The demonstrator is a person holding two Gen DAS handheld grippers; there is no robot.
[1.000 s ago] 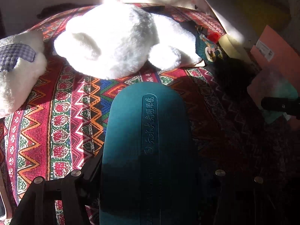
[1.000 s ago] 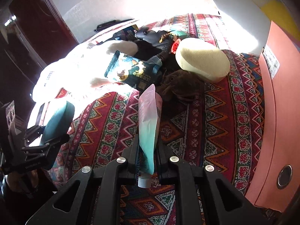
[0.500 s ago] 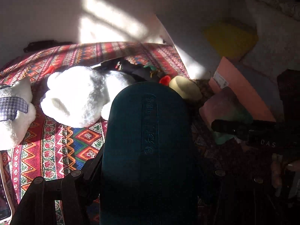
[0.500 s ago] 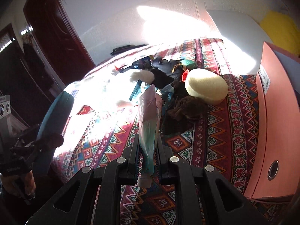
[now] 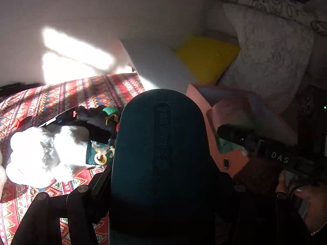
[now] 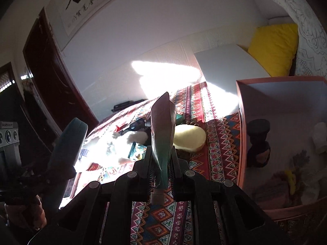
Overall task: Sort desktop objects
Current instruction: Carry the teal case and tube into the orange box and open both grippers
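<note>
My right fingers (image 6: 162, 175) clamp the tube (image 6: 163, 134); left fingers (image 5: 161, 200) clamp the teal case (image 5: 161, 153). Carry the tube over the pink box (image 6: 241, 126) rim and release low, cap down.

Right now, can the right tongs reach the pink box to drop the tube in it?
Probably yes. The right tongs grip the tube, and the open pink box lies just to their right with nothing between. The black item inside leaves room.
</note>
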